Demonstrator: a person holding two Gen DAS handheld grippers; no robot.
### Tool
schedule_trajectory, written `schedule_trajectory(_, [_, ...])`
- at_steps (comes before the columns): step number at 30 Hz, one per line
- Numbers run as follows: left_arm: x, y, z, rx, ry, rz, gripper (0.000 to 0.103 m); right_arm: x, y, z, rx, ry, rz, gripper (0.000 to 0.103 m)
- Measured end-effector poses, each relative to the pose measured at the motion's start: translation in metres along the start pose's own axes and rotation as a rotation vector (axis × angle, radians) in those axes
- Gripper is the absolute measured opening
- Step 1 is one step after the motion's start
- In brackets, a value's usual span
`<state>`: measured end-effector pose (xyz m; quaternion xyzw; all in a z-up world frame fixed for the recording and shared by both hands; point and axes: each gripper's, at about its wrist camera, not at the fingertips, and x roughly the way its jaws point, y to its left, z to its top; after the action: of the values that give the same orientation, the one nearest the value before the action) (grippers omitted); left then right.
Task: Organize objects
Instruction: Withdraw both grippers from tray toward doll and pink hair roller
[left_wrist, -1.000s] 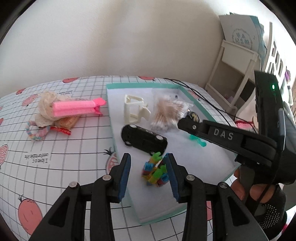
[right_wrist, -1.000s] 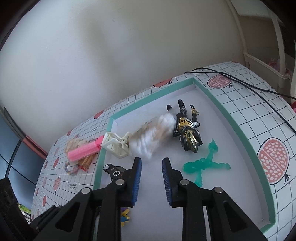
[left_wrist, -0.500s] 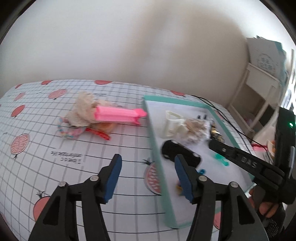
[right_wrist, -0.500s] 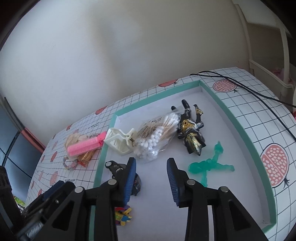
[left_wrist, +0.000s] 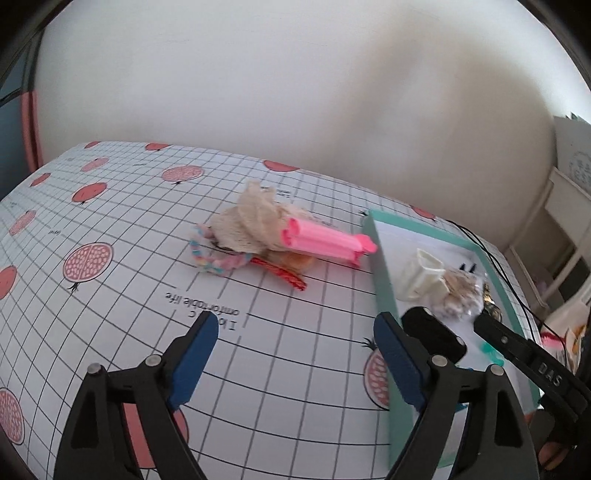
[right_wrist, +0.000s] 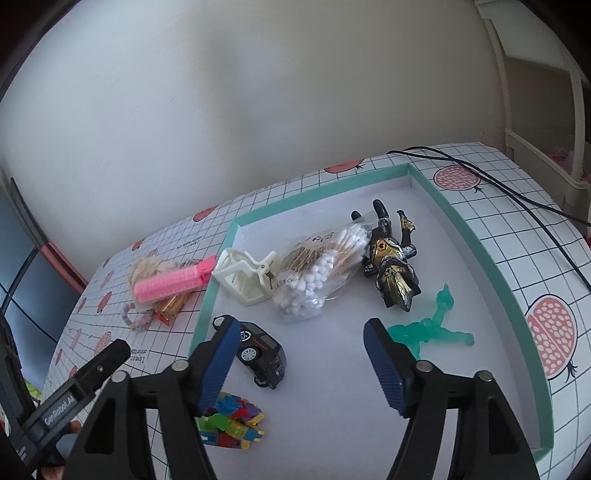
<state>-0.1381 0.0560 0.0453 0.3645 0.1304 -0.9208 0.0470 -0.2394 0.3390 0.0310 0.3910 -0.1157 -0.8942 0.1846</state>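
A teal-rimmed white tray (right_wrist: 476, 236) holds a black toy car (right_wrist: 258, 349), coloured bricks (right_wrist: 231, 424), a white clip (right_wrist: 243, 275), a bag of cotton swabs (right_wrist: 317, 271), a black-gold figure (right_wrist: 393, 267) and a green figure (right_wrist: 430, 330). My right gripper (right_wrist: 301, 363) is open and empty above the tray's near part. My left gripper (left_wrist: 295, 363) is open and empty over the tablecloth, left of the tray (left_wrist: 384, 273). Beyond it lies a pile: pink hair clip (left_wrist: 325, 242), cream lace scrunchie (left_wrist: 251, 218), pastel bracelet (left_wrist: 210, 258), red item (left_wrist: 284, 275).
The table wears a white grid cloth with pomegranate prints (left_wrist: 88, 258). A black cable (right_wrist: 517, 192) runs across the table's right side past the tray. A white shelf (left_wrist: 569, 221) stands at the far right. A plain wall is behind.
My left gripper has opened, left the coloured bricks in the tray and swung left over the tablecloth. My right gripper has opened wider and drawn back from the swab bag.
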Motion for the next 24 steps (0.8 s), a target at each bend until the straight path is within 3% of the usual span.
schedule_trajectory(3, [0.002,0.006,0.001,-0.025,0.000,0.012,0.088,0.001,0.001,-0.001,-0.003,0.002,-0.003,0.082])
schedule_trajectory(6, [0.003,0.013,0.002,-0.048,-0.006,0.034,0.098,0.003,0.001,-0.001,-0.001,0.006,-0.004,0.095])
schedule_trajectory(15, [0.004,0.020,0.002,-0.086,-0.035,0.063,0.103,0.004,0.003,-0.002,-0.011,0.006,-0.008,0.103])
schedule_trajectory(24, [0.006,0.023,0.003,-0.102,-0.024,0.063,0.103,0.004,0.005,-0.003,-0.019,0.007,-0.008,0.103])
